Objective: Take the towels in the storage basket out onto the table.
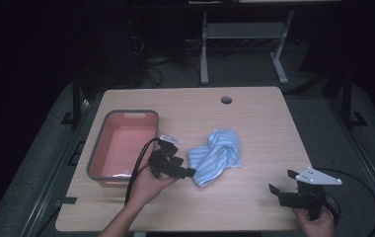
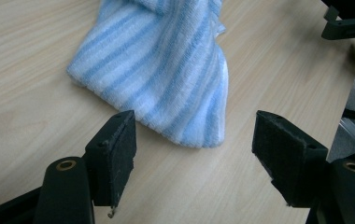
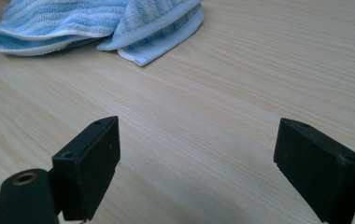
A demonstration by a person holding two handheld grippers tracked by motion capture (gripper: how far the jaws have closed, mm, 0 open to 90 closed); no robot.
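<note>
Here: towel (image 1: pixel 216 157), blue-and-white striped terry, bunched in a loose heap at table (image 1: pixel 254 113) centre, just at 3 o'clock of the red bin (image 1: pixel 124 145) and apart from it. Soft, light, limp by the look of it; likely to sag and unfold once lifted, not slippery against padded jaws, nothing fragile. Thick where folded over at the 12 o'clock end, thinner at the flat corner toward 7 o'clock. Best hold judged to be that near corner or the hemmed edge: thin enough to fit between the jaws, and a pinch there would let the rest hang free; a grab at the bunched middle would probably take several layers and lift a lump. Left gripper (image 1: pixel 185 173) low over the table, at 9 o'clock of the towel, pointing toward 3 o'clock, hand (image 1: pixel 148 185) wrapped round the body from below, forearm coming in from the bottom edge. Seen in the left gripper view, jaws standing wide, nothing between the pads (image 2: pixel 122 154), towel corner (image 2: pixel 199 135) lying just ahead of them and between their lines, not touched. Right gripper (image 1: pixel 283 183) well apart from the towel at 4 o'clock, near the table's front-right edge, grey plate on top, hand (image 1: pixel 316 224) at the bottom edge, jaws aimed toward 10 o'clock. Seen in the right gripper view, jaws spread wide over bare wood, holding nothing, towel (image 3: pixel 96 23) far ahead at the top left. Cables trailing from both grippers.
</note>
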